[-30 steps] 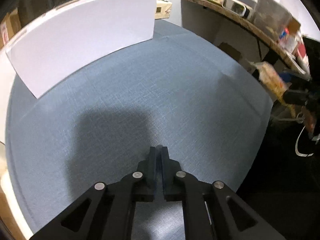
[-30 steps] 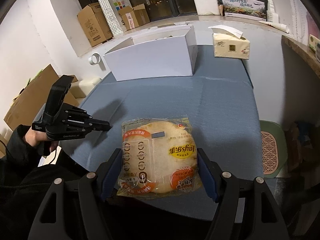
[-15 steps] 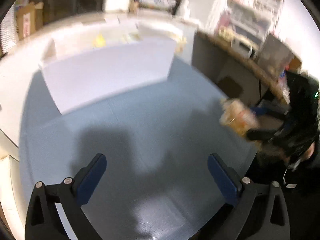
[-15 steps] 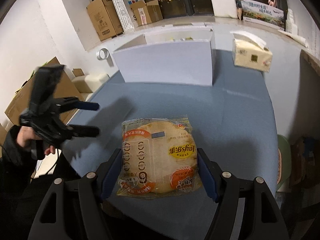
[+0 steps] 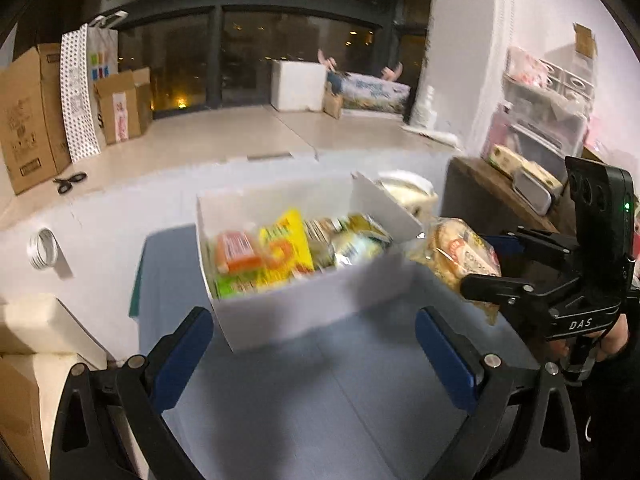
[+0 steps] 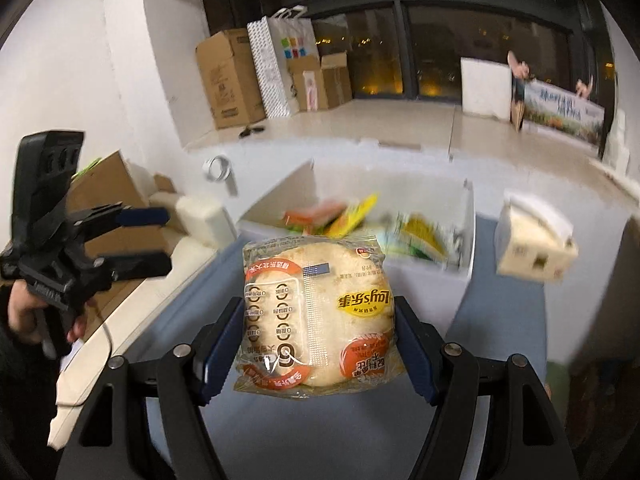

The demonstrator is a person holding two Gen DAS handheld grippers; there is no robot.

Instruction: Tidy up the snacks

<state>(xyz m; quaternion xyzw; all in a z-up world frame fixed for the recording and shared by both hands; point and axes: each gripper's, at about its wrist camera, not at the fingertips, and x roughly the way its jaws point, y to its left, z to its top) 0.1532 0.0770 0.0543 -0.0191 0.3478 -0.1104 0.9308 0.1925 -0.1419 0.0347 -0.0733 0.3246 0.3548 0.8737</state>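
The rice-cracker packet [image 6: 318, 312], clamped between the jaws of the right gripper [image 6: 320, 340], has been carried up from over the blue table [image 5: 320, 400] to just short of the white box [image 5: 304, 308], already part-filled with snacks. The left gripper [image 5: 314, 354], shut a second ago, is now spread wide and empty, so release into the box is judged next.

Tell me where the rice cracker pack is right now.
The pack is clamped in the right gripper, above the blue table just short of the white box; the left view shows it beside the box's right end.
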